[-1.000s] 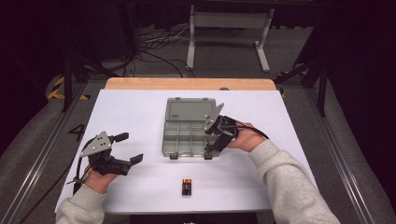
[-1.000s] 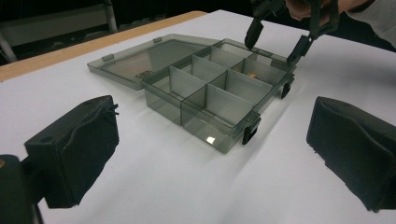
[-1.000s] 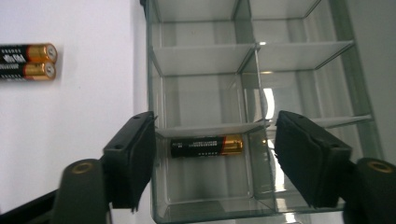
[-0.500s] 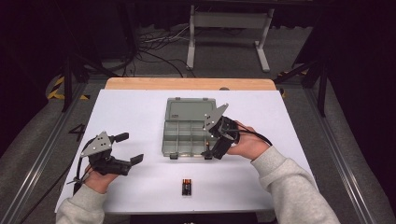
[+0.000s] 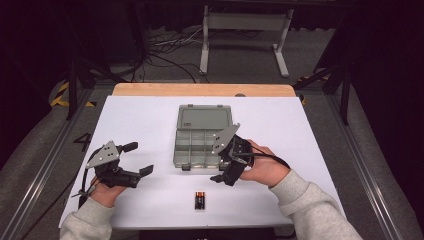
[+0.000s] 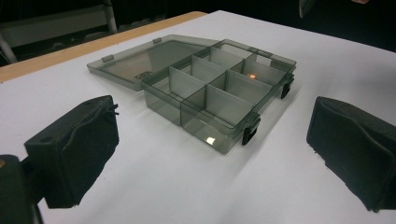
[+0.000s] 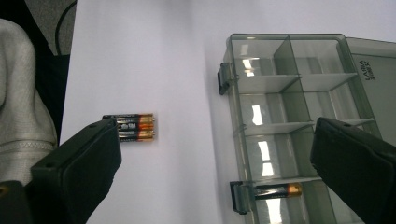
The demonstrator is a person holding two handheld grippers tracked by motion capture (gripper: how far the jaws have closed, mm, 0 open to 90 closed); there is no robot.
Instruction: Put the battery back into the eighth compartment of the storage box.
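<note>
One battery (image 7: 276, 190) in box (image 5: 202, 136). Right gripper (image 5: 226, 165) jaws just opened, spread, empty; left gripper (image 5: 134, 159) spread, idle. Next: pick from batteries (image 5: 199, 200), near edge of surface.

Box (image 7: 299, 126) cut off at right and near edges; batteries (image 7: 135, 127) partly hidden behind jaw.

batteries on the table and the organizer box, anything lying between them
Nothing: in the right gripper view a bare strip of white table separates the loose batteries from the organizer box. The high view shows the same gap.
</note>
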